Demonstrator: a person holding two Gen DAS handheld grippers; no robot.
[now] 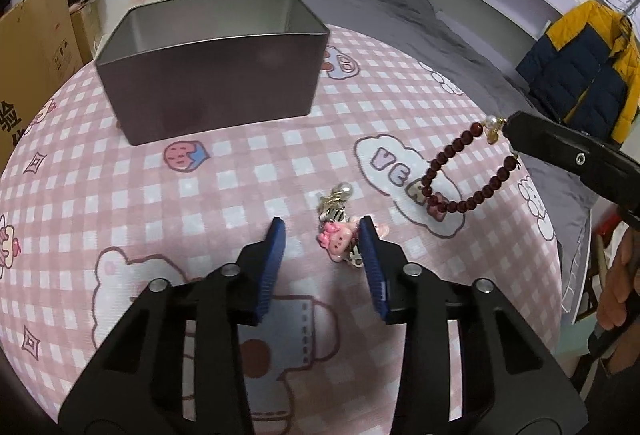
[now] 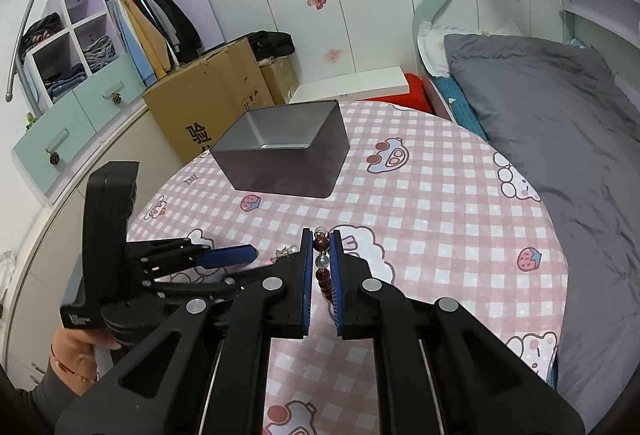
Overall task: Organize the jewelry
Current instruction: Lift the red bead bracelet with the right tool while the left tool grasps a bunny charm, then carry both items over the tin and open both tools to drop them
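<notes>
Blue pads of the left tool [image 1: 322, 235] stand apart, its right pad hiding part of a pink charm [image 1: 340, 237] on the desk [image 1: 240, 179]. Right tool [image 2: 321, 255] is clamped on a dark bead bracelet [image 1: 466, 171], hanging near right of the far tin [image 1: 208, 91].

Hanging maroon bead bracelet [image 1: 464, 171]; pink charm [image 1: 338, 237]

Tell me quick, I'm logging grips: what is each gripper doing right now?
Left gripper: open, jaws either side of the pink cartoon charm, not pressing it.
Right gripper: shut on the dark red beaded bracelet, which dangles above the table.
</notes>
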